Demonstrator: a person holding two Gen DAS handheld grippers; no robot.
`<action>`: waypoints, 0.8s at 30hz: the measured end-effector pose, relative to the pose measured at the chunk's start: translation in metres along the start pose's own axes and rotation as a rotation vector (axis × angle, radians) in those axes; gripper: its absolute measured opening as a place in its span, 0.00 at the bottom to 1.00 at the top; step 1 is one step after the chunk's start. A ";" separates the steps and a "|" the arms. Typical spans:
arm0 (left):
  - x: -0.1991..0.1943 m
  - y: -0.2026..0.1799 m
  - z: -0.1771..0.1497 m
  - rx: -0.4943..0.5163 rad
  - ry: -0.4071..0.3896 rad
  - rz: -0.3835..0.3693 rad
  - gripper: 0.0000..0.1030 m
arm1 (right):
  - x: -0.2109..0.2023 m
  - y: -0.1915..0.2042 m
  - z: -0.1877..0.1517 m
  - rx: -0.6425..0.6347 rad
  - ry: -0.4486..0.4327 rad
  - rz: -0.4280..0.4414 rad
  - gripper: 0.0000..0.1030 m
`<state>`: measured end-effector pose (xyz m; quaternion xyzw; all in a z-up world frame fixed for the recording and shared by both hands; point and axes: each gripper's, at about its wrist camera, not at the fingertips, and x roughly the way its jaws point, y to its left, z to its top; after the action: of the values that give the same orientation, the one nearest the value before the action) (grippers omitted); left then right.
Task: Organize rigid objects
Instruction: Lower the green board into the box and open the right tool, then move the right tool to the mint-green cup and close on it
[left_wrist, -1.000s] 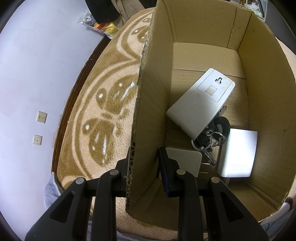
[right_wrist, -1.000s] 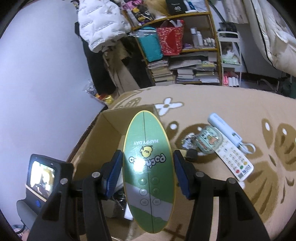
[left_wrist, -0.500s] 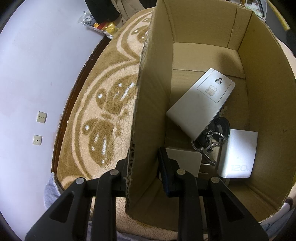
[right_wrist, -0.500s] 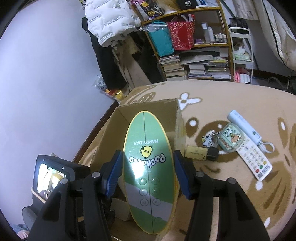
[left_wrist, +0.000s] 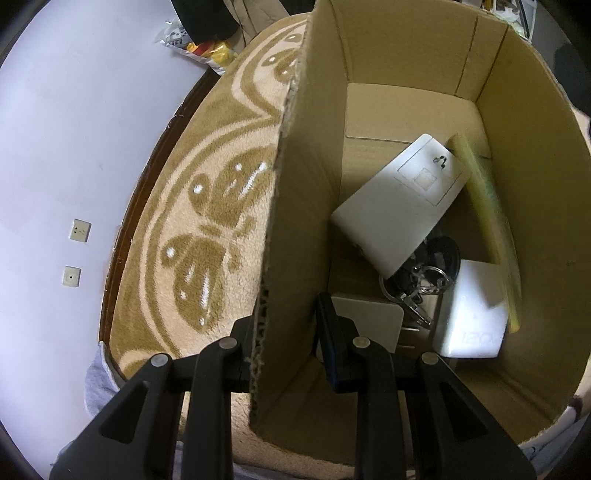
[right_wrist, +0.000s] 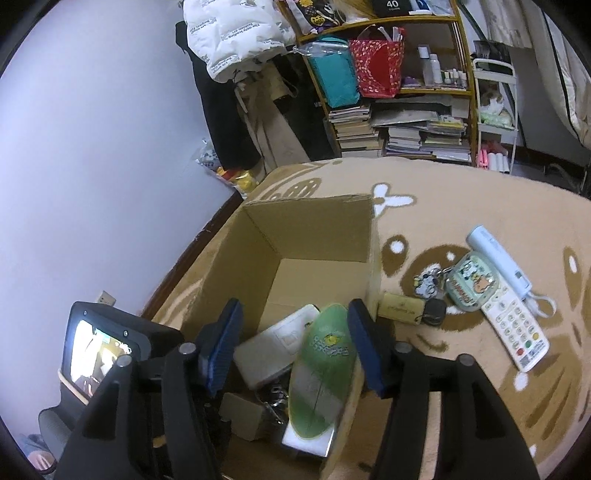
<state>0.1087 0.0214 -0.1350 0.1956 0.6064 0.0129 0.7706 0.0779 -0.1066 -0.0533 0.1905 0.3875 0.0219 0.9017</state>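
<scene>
Right gripper (right_wrist: 293, 345) has let go: half a second back its pads were clamped on the green oval board (right_wrist: 319, 373), now the jaws stand apart and the board is blurred, dropping into the cardboard box (right_wrist: 310, 229). Left wrist view catches it edge-on as a yellow-green streak (left_wrist: 487, 225) against the right-hand wall, above the white slab (left_wrist: 472, 314). Can't tell yet whether it has settled or is mid-fall.

Left gripper (left_wrist: 286, 339) unchanged, pinching the box's near wall, one finger outside, one inside, steadying it.

Judgement: one more item is boxed; next up are the loose ones on the rug (right_wrist: 461, 206): white remote (right_wrist: 517, 328), white stick-shaped device (right_wrist: 498, 258), cartoon case (right_wrist: 471, 284) with keyring charms, tan tag (right_wrist: 400, 306).

Already inside: white flat box (left_wrist: 399, 199), keys (left_wrist: 417, 284), grey block (left_wrist: 369, 321).

Hard to read: box bottom under the white flat box is hidden; dark item by the keys is unclear; board's lower end is cut off by the box edge in the right view.
</scene>
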 end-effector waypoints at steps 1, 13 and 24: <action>0.000 0.000 0.000 -0.001 0.000 -0.003 0.24 | -0.002 0.000 0.001 -0.005 -0.009 -0.011 0.72; 0.000 -0.002 0.001 0.005 -0.002 0.008 0.24 | -0.020 -0.040 0.029 -0.002 -0.108 -0.107 1.00; 0.000 -0.005 0.000 0.016 -0.007 0.024 0.24 | 0.008 -0.090 0.046 0.023 -0.093 -0.189 1.00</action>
<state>0.1078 0.0171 -0.1361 0.2088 0.6013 0.0166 0.7711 0.1063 -0.2037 -0.0627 0.1644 0.3619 -0.0767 0.9144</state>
